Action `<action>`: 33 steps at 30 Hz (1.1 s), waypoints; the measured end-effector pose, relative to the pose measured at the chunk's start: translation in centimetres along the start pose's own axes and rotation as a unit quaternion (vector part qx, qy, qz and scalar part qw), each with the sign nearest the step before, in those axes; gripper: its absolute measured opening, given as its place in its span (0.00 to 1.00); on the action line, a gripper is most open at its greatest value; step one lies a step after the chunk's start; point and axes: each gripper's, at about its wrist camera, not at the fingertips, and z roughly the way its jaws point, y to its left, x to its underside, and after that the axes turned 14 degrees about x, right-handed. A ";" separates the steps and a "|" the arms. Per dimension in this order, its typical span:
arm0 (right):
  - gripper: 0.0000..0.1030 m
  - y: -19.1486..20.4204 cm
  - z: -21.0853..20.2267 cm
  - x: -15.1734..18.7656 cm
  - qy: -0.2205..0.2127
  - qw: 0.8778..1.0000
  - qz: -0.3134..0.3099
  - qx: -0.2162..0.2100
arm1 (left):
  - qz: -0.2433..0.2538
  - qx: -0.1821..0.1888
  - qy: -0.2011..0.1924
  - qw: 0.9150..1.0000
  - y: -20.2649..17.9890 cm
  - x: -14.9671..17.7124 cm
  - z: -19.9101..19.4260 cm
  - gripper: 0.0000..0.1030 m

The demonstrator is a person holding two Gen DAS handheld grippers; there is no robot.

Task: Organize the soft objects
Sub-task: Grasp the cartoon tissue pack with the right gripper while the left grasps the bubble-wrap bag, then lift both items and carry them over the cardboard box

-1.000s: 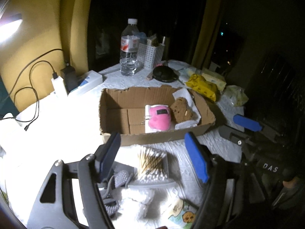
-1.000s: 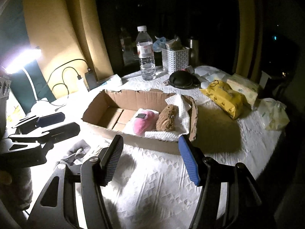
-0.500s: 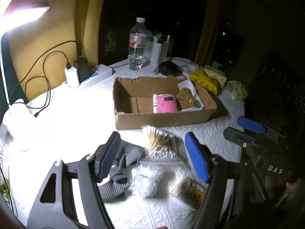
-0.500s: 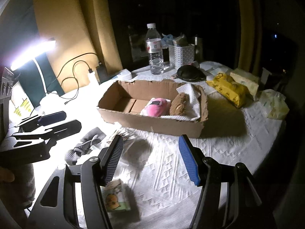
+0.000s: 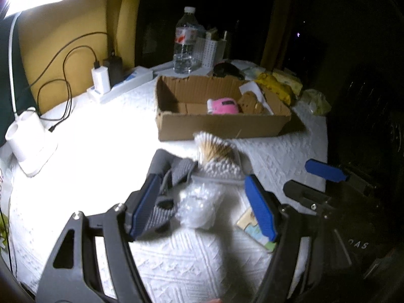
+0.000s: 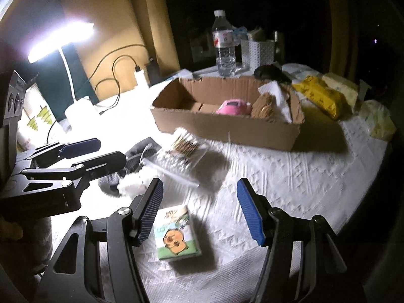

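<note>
A cardboard box (image 5: 219, 126) (image 6: 227, 128) holds a pink soft toy (image 5: 223, 106) (image 6: 233, 107) and a brown plush (image 5: 248, 102) (image 6: 263, 106). In front of it lie a grey knit cloth (image 5: 164, 202) (image 6: 136, 155), a white fluffy ball (image 5: 199, 205) (image 6: 132, 184), a clear bag of cotton swabs (image 5: 217, 159) (image 6: 181, 154) and a small tissue pack (image 6: 175, 232) (image 5: 253, 226). My left gripper (image 5: 203, 209) (image 6: 83, 151) is open above the white ball and grey cloth. My right gripper (image 6: 200, 213) is open and empty above the tissue pack.
A lamp base (image 5: 27, 139), power strip with chargers and cables (image 5: 118, 85), water bottle (image 5: 186, 43) (image 6: 224, 43), white basket (image 6: 260, 51), black object (image 6: 269, 72) and yellow packs (image 6: 320, 96) ring the white-clothed table (image 6: 303, 184).
Both grippers have pulled back from the box toward the near table edge. The cloth, ball, swabs and tissue pack now lie further ahead in view. Both stay open.
</note>
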 end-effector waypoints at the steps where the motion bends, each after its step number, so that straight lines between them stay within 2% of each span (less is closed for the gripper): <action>1: 0.63 0.1 0.2 0.3 0.003 1.000 -0.001 -0.001 | -0.001 0.000 0.002 1.000 0.1 0.3 0.0 0.69; 4: 0.64 0.6 0.6 1.0 0.011 1.000 -0.003 -0.005 | -0.004 -0.003 0.006 1.000 0.4 1.0 0.0 0.69; 7: 0.70 1.2 1.2 1.8 0.021 1.000 -0.009 -0.012 | -0.006 -0.004 0.010 1.000 0.6 1.6 0.1 0.69; 19: 0.71 3.3 4.4 3.8 0.068 0.996 -0.040 -0.028 | -0.008 -0.006 0.028 1.000 1.2 2.3 1.1 0.69; 23: 0.49 3.0 5.1 4.0 0.074 0.996 -0.043 -0.032 | -0.003 -0.006 0.036 0.999 1.1 2.1 1.9 0.69; 33: 0.49 -1.0 5.7 3.3 0.066 0.998 -0.008 -0.023 | 0.016 -0.001 0.077 0.997 0.9 1.5 5.4 0.69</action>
